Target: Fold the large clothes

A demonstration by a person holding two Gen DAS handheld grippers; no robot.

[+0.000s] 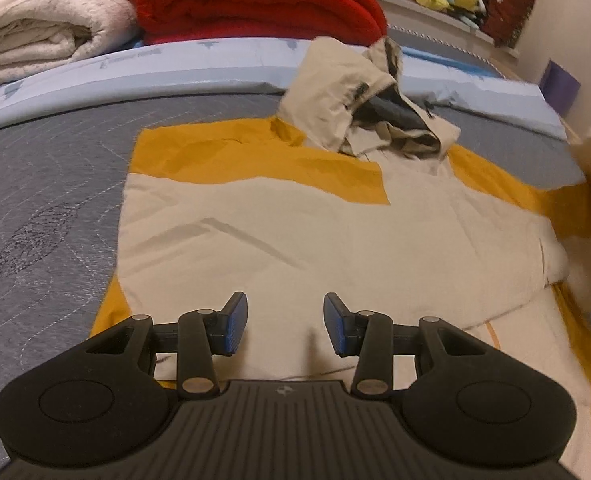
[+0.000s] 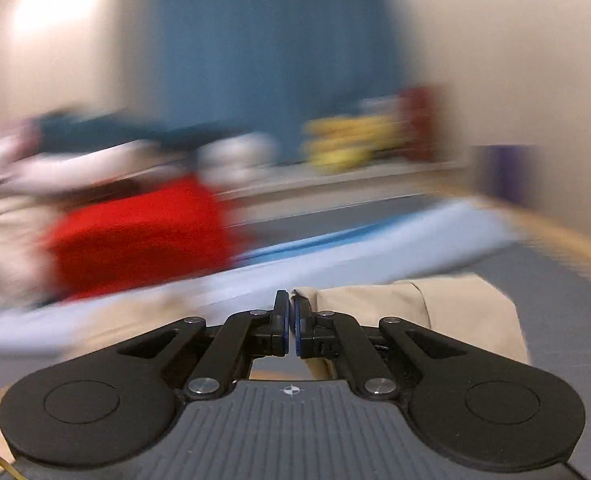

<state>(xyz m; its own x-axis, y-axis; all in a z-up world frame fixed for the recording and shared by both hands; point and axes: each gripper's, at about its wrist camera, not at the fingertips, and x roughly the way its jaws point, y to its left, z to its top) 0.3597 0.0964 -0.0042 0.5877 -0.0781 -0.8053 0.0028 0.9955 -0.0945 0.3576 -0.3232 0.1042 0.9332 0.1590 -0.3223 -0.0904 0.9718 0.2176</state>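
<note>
**Kid:** Where is the big piece of clothing?

**Helper:** The cream and yellow jacket (image 1: pixel 279 236) is lying flat on the grey bed (image 1: pixel 43 184), so it is easy to fold. Its hood (image 1: pixel 359 100) is sitting bunched up at the far end.

**Kid:** What is the left gripper (image 1: pixel 285 330) doing?

**Helper:** It is hanging over the near part of the jacket. Its jaws are standing apart and nothing is between them. I think it is waiting there to help press or catch the cloth.

**Kid:** And the right gripper (image 2: pixel 289 328)?

**Helper:** Its jaws are pinched together. A cream flap of cloth (image 2: pixel 447 312) is sitting right beside them, and a thin edge seems to be going in between. I think it is holding a side or sleeve up to fold it over. Everything behind it is looking smeary, like the red blanket (image 2: pixel 135 236), so I cannot be sure.
</note>
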